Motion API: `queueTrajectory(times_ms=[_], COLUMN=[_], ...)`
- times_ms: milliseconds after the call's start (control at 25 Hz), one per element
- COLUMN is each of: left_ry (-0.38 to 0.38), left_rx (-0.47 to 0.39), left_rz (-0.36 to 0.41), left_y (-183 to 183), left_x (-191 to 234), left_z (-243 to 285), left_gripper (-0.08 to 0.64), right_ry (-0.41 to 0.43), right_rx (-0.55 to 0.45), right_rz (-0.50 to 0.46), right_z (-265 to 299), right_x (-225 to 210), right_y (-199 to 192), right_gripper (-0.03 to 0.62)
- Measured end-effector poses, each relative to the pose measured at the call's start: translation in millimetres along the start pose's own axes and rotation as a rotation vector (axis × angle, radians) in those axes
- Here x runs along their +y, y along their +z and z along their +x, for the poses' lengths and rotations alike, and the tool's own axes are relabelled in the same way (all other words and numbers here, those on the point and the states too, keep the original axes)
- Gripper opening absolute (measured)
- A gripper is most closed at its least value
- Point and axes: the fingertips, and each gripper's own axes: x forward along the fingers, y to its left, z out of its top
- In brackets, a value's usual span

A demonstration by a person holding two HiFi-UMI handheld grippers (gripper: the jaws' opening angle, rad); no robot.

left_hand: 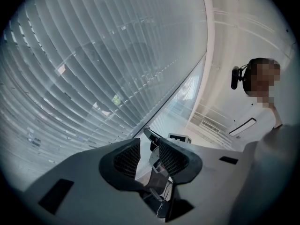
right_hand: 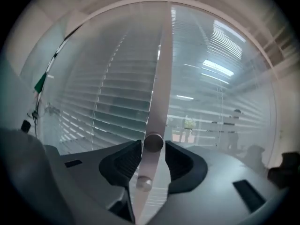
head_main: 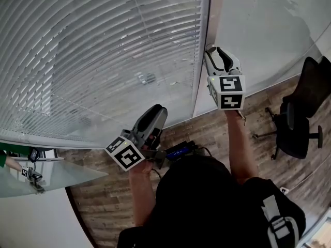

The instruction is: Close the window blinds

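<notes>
Two jaws of right gripper (right_hand: 153, 150) apart, blinds knob (right_hand: 153, 142) between them

A black office chair (head_main: 297, 120) stands on the wood-plank floor (head_main: 103, 200).

The blinds (head_main: 103, 50) run off the top of my head view. The black chair (head_main: 297, 123) is cut by the right edge.

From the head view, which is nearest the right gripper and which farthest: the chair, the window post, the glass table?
1. Window post, right beside the right gripper.
2. Chair, on the floor to the right.
3. Glass table, far lower left.
</notes>
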Motion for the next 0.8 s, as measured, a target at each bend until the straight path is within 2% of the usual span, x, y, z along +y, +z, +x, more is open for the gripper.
queueTrajectory(times_ms=[80, 120, 200, 280, 440, 520, 560, 600, 640, 720, 800], left_ry=[0.001, 0.002, 0.002, 0.001, 0.0, -0.005, -0.006, -0.005, -0.002, 0.006, 0.011], left_rx=[0.001, 0.001, 0.001, 0.0, 0.001, 0.002, 0.005, 0.008, 0.011, 0.015, 0.015], left_rz=[-0.001, 0.0, 0.004, 0.009, 0.02, 0.022, 0.019, 0.014, 0.009, 0.002, 0.001], left_y=[0, 0, 4, 11, 24, 25, 22, 19, 16, 13, 10], left_x=[0, -1, -2, -8, -20, -21, -20, -18, -16, -13, -10], left_z=[0, 0, 2, 4, 7, 10, 12, 13, 13, 11, 8], left_gripper=[0.124, 0.124, 0.124, 0.124, 0.124, 0.124, 0.124, 0.124, 0.124, 0.124, 0.124], right_ry=[-0.033, -0.041, -0.039, -0.013, 0.105, 0.15, 0.159, 0.156, 0.138, 0.079, 0.037], right_rx=[0.008, 0.011, 0.012, 0.009, 0.0, -0.018, -0.025, -0.028, -0.025, -0.01, 0.002], right_rz=[-0.095, -0.113, -0.072, 0.053, 0.417, 0.527, 0.54, 0.51, 0.436, 0.225, 0.071], right_z=[2, 2, 3, 4, 8, 11, 13, 13, 12, 8, 4], right_x=[1, 0, -3, -9, -13, -14, -14, -14, -13, -11, -7], right_y=[2, 2, 5, 10, 20, 23, 22, 20, 17, 12, 9], right_gripper=[0.144, 0.144, 0.132, 0.131, 0.131, 0.131, 0.132, 0.132, 0.132, 0.133, 0.137])
